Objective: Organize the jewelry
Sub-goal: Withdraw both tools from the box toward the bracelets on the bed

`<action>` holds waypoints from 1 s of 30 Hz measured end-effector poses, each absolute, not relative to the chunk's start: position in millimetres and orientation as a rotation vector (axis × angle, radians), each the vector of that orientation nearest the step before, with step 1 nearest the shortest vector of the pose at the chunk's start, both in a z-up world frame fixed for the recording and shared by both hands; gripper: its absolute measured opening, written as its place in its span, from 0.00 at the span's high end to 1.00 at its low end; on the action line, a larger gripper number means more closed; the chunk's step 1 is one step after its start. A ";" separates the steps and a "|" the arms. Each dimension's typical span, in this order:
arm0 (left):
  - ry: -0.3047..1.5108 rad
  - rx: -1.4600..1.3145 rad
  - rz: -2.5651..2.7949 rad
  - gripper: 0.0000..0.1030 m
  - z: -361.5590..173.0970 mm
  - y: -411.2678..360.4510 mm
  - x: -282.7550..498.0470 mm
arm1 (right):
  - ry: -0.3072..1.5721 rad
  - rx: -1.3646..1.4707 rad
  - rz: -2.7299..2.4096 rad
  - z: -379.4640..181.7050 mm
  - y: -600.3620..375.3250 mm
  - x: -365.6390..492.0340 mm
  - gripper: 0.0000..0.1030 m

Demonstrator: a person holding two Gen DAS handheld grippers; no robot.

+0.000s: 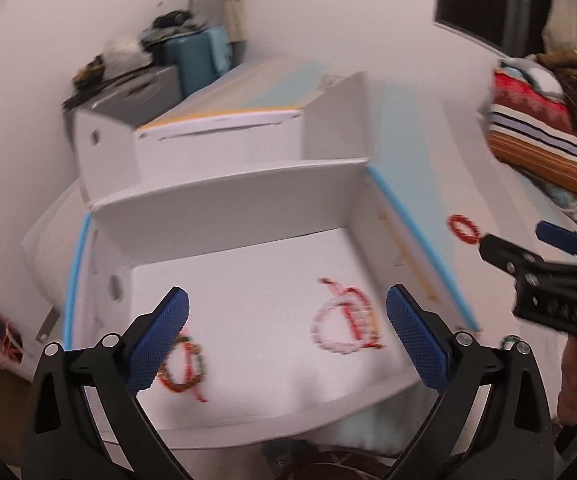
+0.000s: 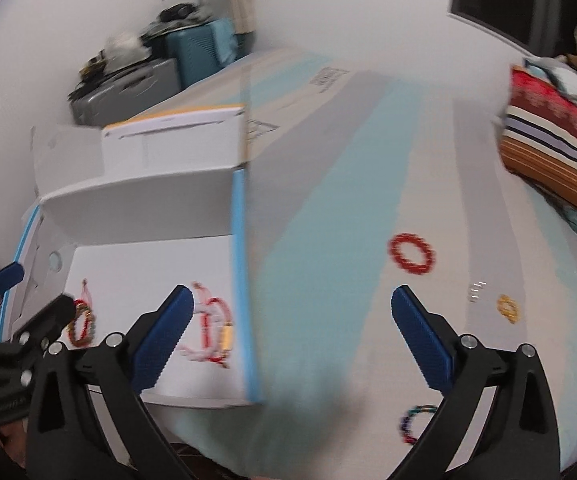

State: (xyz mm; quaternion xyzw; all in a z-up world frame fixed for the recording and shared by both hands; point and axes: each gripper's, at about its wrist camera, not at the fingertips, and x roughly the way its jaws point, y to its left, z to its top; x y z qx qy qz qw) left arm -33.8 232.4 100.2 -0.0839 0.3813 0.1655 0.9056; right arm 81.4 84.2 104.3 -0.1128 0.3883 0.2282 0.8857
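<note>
An open white box (image 1: 224, 208) with blue edges lies on the surface; it also shows in the right wrist view (image 2: 136, 208). Inside lie a red-green bracelet (image 1: 186, 368) and a pink-white and red bracelet bundle (image 1: 344, 324), the same bundle (image 2: 208, 328) showing in the right wrist view. My left gripper (image 1: 286, 340) is open and empty, above the box interior. My right gripper (image 2: 292, 336) is open and empty, right of the box. A red bead bracelet (image 2: 411, 255), a small gold bracelet (image 2: 508, 308) and a multicoloured bracelet (image 2: 414, 424) lie outside on the surface.
The surface is a large white and pale blue carton (image 2: 348, 160). A folded striped blanket (image 2: 556, 148) lies at the right. Suitcases (image 2: 192, 60) with clutter stand by the back wall. A small silver item (image 2: 476, 292) lies near the gold bracelet.
</note>
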 end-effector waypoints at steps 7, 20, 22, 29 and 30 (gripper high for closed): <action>0.772 -0.135 0.265 0.06 109.7 176.3 -14.1 | 0.784 -0.199 0.380 114.6 16.5 98.6 0.07; 0.812 -0.076 0.106 0.06 91.0 75.5 36.2 | 0.820 -0.153 0.219 100.5 -99.4 139.1 0.07; 0.822 -0.065 0.085 0.06 85.1 60.8 43.9 | 0.830 -0.146 0.202 96.0 -113.3 145.7 0.07; 0.885 -0.043 0.036 0.06 49.9 18.0 70.9 | 0.858 -0.152 0.150 72.7 -149.0 171.3 0.07; 0.890 -0.041 0.034 0.06 44.6 14.6 73.4 | 0.863 -0.147 0.144 68.0 -153.5 175.6 0.07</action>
